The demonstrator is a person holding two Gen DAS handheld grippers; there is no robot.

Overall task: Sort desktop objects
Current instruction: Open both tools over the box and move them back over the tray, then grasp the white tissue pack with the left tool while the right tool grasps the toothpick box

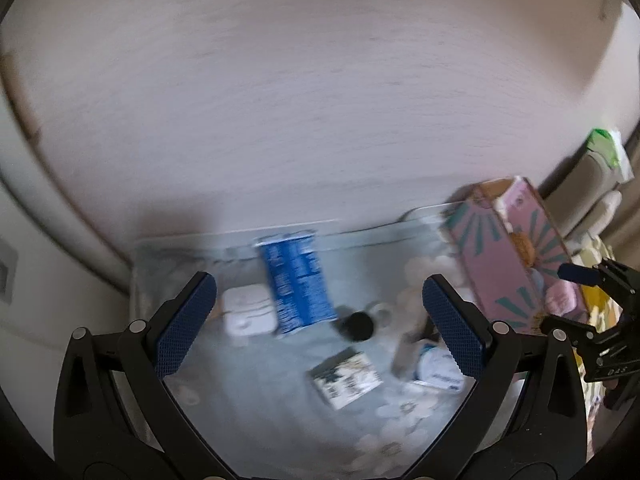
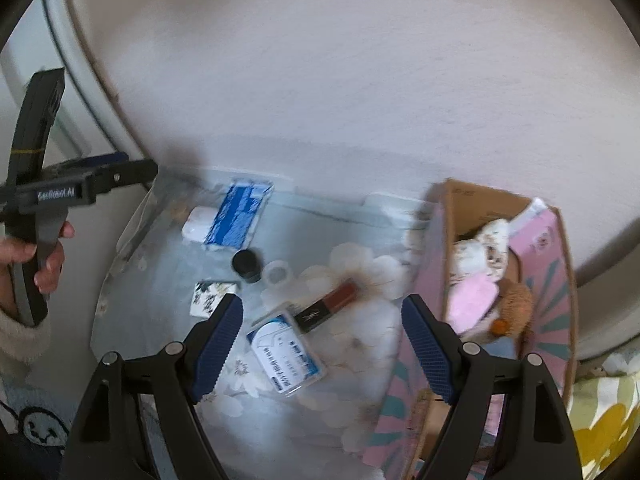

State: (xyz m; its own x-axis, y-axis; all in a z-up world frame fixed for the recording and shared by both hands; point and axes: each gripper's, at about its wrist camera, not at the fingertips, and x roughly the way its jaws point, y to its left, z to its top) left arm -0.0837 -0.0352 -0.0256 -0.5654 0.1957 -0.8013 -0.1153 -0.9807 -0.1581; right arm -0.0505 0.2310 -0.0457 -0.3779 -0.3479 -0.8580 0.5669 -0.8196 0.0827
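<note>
Box (image 2: 500,276): right of frame, already holds soft toys.
Left to sort: blue pack (image 2: 240,216), black cap (image 2: 246,265), card (image 2: 286,354), lipstick (image 2: 328,306), mid-frame on mat (image 2: 160,320).
Left gripper (image 1: 320,320): open, empty.
Right gripper (image 2: 322,344): open, empty.

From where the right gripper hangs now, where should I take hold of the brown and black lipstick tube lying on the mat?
Grip the lipstick tube across its middle, where the brown half meets the black, coming straight down from above. It lies flat and slanted, so roll the right gripper until its open jaws straddle the narrow width. Stay off the black end, which seems to touch the clear card case.
</note>
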